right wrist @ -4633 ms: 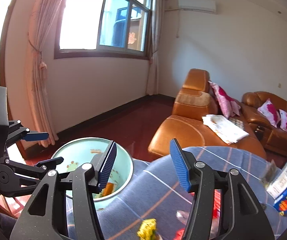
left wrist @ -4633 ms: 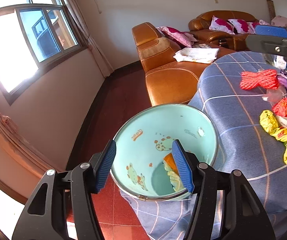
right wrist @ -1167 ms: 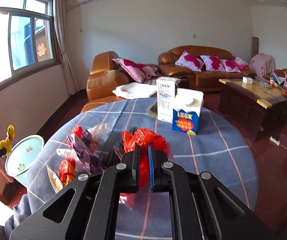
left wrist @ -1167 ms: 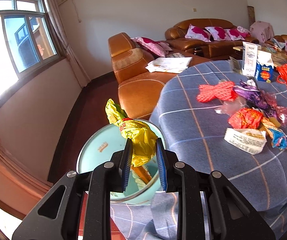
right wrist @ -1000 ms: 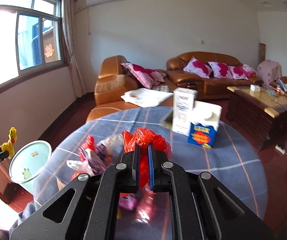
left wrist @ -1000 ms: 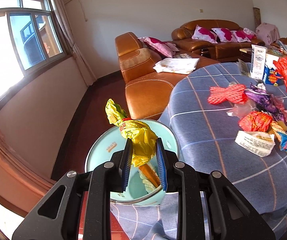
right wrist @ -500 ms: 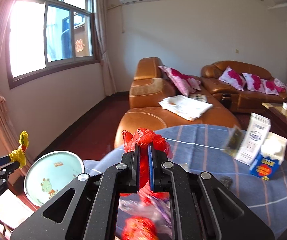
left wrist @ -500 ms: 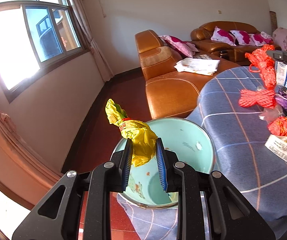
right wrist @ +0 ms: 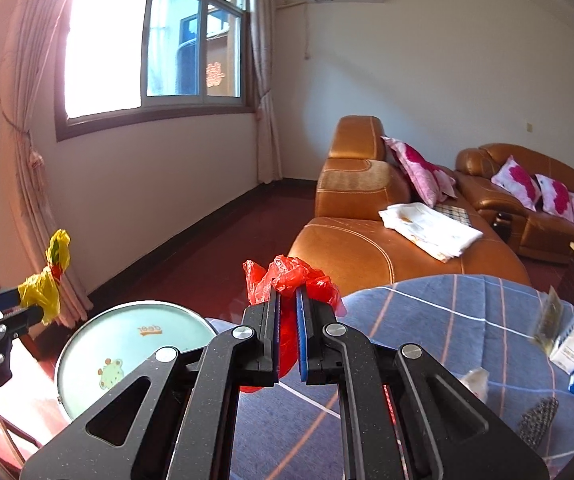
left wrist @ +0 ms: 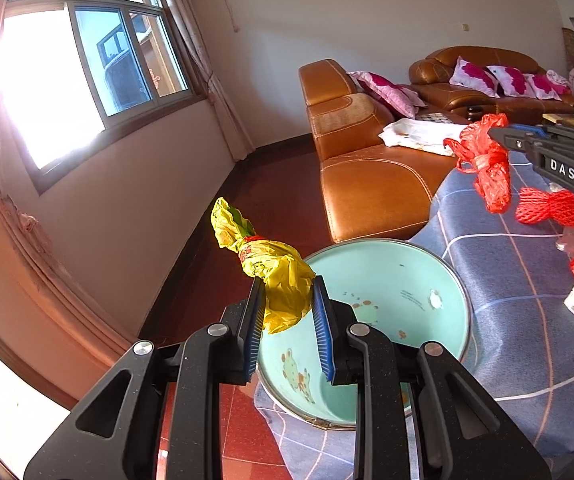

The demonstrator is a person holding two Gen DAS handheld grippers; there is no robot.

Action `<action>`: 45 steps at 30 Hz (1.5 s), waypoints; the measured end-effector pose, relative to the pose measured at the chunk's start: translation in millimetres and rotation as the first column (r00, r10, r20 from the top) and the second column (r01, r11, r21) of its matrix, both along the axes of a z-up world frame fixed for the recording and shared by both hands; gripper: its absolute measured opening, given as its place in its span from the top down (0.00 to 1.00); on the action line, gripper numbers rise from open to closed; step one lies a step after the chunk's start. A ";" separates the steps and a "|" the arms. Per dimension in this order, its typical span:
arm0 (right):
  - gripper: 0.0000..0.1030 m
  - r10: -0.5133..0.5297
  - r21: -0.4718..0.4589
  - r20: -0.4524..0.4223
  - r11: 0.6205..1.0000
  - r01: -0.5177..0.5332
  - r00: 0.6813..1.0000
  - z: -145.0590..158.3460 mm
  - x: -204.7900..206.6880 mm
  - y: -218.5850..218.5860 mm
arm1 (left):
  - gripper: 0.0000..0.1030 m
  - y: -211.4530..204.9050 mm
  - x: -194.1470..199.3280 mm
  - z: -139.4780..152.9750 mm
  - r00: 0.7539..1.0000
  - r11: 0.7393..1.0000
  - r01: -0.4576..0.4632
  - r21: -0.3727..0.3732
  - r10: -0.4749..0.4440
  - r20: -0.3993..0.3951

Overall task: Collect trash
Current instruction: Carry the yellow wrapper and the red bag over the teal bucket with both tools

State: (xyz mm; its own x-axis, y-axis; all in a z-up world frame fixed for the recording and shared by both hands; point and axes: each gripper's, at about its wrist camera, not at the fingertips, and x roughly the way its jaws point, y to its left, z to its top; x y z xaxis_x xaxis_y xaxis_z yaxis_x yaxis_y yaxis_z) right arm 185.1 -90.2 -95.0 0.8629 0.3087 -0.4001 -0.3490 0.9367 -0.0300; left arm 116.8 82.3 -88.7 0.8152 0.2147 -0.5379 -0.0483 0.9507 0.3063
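Left gripper (left wrist: 289, 316): my blue pads are clamped on a crumpled yellow plastic wrapper (left wrist: 275, 280), its twisted tail sticking up and away from me. It hangs above the near-left rim of the pale green round waste bin with cartoon animal prints (left wrist: 387, 280), which stands on the red floor against the edge of the table with the blue checked cloth (left wrist: 527, 320).

Right gripper (right wrist: 287, 328): jaws pinched nearly together on a crinkled red plastic bag (right wrist: 287, 280), most of it bunched above the pads, a little hanging below. From this side the bin (right wrist: 127, 340) sits low and to the left, well apart from the bag, which is over the table edge.

Step in hand, as I judge it: drop the yellow piece first.
- Bring the left tips further over the bin's middle before opening; the wrapper now looks close to the rim and could tip onto the floor.
- Open wide; thin film may cling to a ribbed pad.
- Hold the right hand clear until the left is out of the way.

More red trash (left wrist: 549, 208) lies on the cloth.
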 end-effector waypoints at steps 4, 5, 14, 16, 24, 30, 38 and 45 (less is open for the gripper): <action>0.93 0.031 -0.032 0.014 0.999 -0.030 0.999 -7.0 4.0 5.1 | 0.77 0.5 2.6 -2.1 1.000 0.999 -0.030 0.014 0.030 0.007; 0.93 0.037 -0.041 0.016 0.998 -0.036 0.999 -8.8 5.1 6.2 | 0.77 0.2 3.3 -2.4 0.999 0.999 -0.039 0.023 0.039 0.010; 0.93 0.101 -0.120 0.018 0.988 -0.098 0.995 -21.0 5.6 24.0 | 0.77 -1.7 4.6 -10.9 0.999 0.998 -0.049 0.043 0.049 -0.011; 0.93 0.112 -0.123 0.009 0.986 -0.110 0.994 -23.3 6.5 25.6 | 0.77 -2.7 4.2 -11.8 0.999 0.998 -0.049 0.050 0.050 -0.010; 0.93 0.167 -0.169 -0.010 0.971 -0.166 0.986 -32.7 5.0 38.8 | 0.77 -5.1 6.8 -14.0 0.998 0.997 -0.051 0.066 0.052 -0.022; 0.93 0.191 -0.194 -0.016 0.962 -0.190 0.981 -38.3 3.2 44.6 | 0.77 -4.7 7.7 -15.3 0.998 0.996 -0.054 0.069 0.056 -0.029; 0.93 0.201 -0.206 -0.018 0.958 -0.200 0.979 -39.8 3.6 44.8 | 0.77 -6.6 7.9 -14.1 0.998 0.996 -0.050 0.067 0.053 -0.030; 0.93 0.204 -0.206 -0.018 0.957 -0.203 0.979 -39.9 3.8 45.9 | 0.77 -7.3 7.9 -14.0 0.998 0.997 -0.050 0.066 0.052 -0.030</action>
